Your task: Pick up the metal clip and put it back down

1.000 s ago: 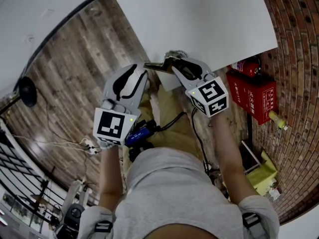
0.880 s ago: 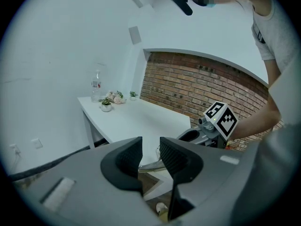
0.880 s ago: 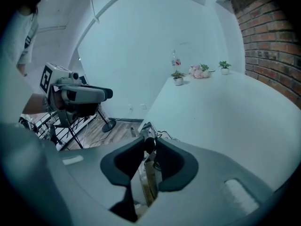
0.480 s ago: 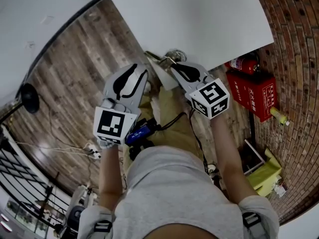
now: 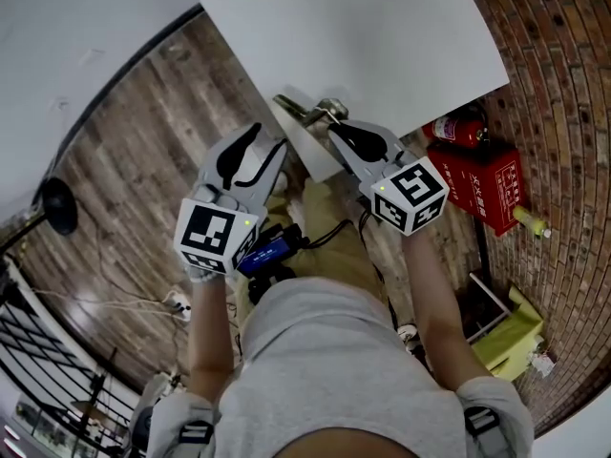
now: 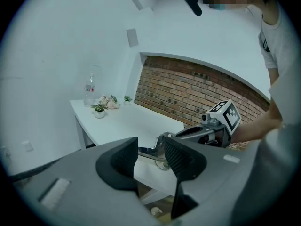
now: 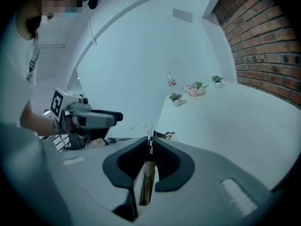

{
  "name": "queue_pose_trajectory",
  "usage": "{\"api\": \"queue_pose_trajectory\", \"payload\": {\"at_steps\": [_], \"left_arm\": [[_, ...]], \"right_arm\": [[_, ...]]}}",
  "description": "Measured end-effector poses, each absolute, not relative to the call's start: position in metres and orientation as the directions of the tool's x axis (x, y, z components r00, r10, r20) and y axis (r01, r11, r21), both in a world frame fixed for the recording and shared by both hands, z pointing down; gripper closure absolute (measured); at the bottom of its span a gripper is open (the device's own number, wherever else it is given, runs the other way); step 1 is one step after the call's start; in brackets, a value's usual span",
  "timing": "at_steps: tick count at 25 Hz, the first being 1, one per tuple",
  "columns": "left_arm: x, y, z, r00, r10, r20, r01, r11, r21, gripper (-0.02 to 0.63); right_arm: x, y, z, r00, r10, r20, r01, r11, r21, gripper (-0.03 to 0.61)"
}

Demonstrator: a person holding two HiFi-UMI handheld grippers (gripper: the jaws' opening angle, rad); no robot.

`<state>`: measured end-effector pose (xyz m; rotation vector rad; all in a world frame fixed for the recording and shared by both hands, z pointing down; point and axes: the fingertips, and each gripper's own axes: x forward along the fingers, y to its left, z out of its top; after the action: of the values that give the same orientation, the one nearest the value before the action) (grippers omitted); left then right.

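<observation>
The metal clip (image 5: pixel 304 111) is a long silvery piece with a ring, held in the air over the near corner of the white table (image 5: pixel 382 36). My right gripper (image 5: pixel 334 127) is shut on its near end; its jaws have just been closing. In the right gripper view the thin metal (image 7: pixel 146 178) is pinched between the pads of the right gripper (image 7: pixel 149 142). My left gripper (image 5: pixel 268 141) is to the left of the clip, its jaws just opened. In the left gripper view the clip (image 6: pixel 146 151) crosses behind the gap of the left gripper (image 6: pixel 150 147), and neither pad presses on it.
A red fire-extinguisher box (image 5: pixel 487 184) and an extinguisher (image 5: pixel 458 130) stand against the brick wall on the right. Small potted plants (image 6: pixel 99 111) and a bottle (image 6: pixel 89 89) are at the table's far end. A black stand base (image 5: pixel 59 203) rests on the wooden floor.
My right gripper has risen with the clip, which now sits higher in the picture over the table corner. The left gripper has shifted only slightly.
</observation>
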<state>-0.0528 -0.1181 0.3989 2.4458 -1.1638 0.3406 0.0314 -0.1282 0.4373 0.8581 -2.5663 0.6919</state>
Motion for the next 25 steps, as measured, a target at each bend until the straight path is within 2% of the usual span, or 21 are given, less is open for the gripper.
{"api": "queue_pose_trajectory", "payload": {"at_steps": [5, 13, 19, 25], "left_arm": [[-0.035, -0.126, 0.387, 0.682, -0.639, 0.355, -0.730, -0.621, 0.284, 0.396], [-0.016, -0.134, 0.369, 0.732, -0.593, 0.336, -0.679, -0.674, 0.290, 0.359], [-0.010, -0.130, 0.344, 0.780, -0.560, 0.278, -0.625, -0.718, 0.306, 0.351], [-0.011, -0.125, 0.325, 0.783, -0.566, 0.257, -0.619, -0.745, 0.248, 0.353]], "right_arm": [[0.037, -0.136, 0.397, -0.776, -0.509, 0.374, -0.625, 0.701, -0.343, 0.540], [0.038, -0.140, 0.329, -0.798, -0.559, 0.226, -0.602, 0.722, -0.341, 0.540], [0.028, -0.135, 0.294, -0.829, -0.544, 0.132, -0.553, 0.759, -0.344, 0.540], [0.019, -0.129, 0.277, -0.839, -0.536, 0.094, -0.536, 0.783, -0.314, 0.540]]}}
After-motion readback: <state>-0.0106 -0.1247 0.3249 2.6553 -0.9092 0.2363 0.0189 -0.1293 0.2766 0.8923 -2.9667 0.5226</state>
